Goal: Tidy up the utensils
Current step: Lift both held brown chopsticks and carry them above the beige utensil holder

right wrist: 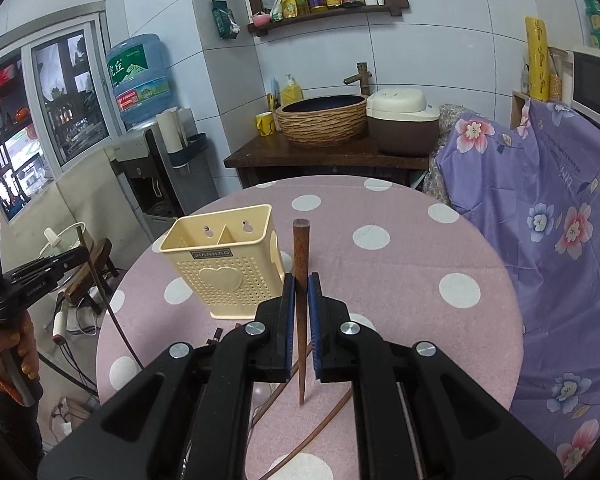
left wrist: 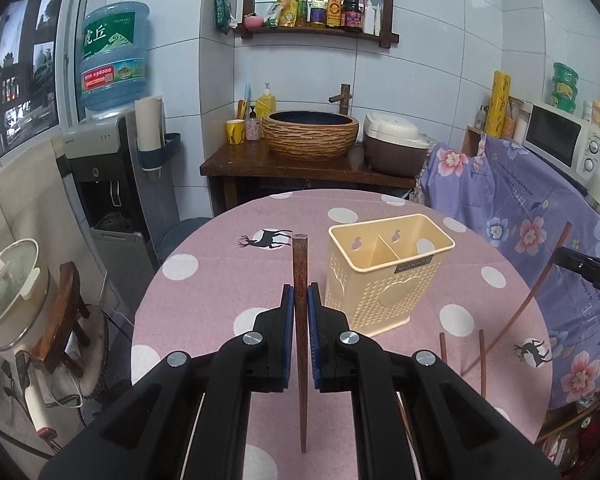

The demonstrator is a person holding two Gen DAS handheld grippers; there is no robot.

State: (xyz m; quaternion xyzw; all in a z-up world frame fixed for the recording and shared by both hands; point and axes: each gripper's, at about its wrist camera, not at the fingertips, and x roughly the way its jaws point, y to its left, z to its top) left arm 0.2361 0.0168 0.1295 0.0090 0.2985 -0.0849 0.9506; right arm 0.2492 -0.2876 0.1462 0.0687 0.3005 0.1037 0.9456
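Both tongs are clenched, each on its own wooden chopstick: the left gripper (left wrist: pixel 299 300) pinches a dark chopstick (left wrist: pixel 300 264) between its blue pads, blunt end up and forward, thin tip hanging below the jaws; the right gripper (right wrist: pixel 300 292) grips a second chopstick (right wrist: pixel 301 252) the same way; both are lifted clear of the pink spotted tablecloth (left wrist: pixel 204 296). Taking the cream utensil holder (left wrist: pixel 384 276) as the landmark, the left gripper hangs just to its left and nearer the camera, and the right gripper (left wrist: pixel 592 272) shows well to its right at the picture's edge; in the right wrist view the holder (right wrist: pixel 224 264) stands just left of the held chopstick, with the left gripper (right wrist: pixel 40 276) further left, carried by a hand (right wrist: pixel 20 356). Its two compartments look empty from here. Loose chopsticks (left wrist: pixel 482 364) lie on the cloth in front of the holder and to its right; others (right wrist: pixel 320 428) lie under the right gripper. Behind the holder, past the table's far edge, a woven basin (left wrist: pixel 310 134) sits on a dark wooden stand.
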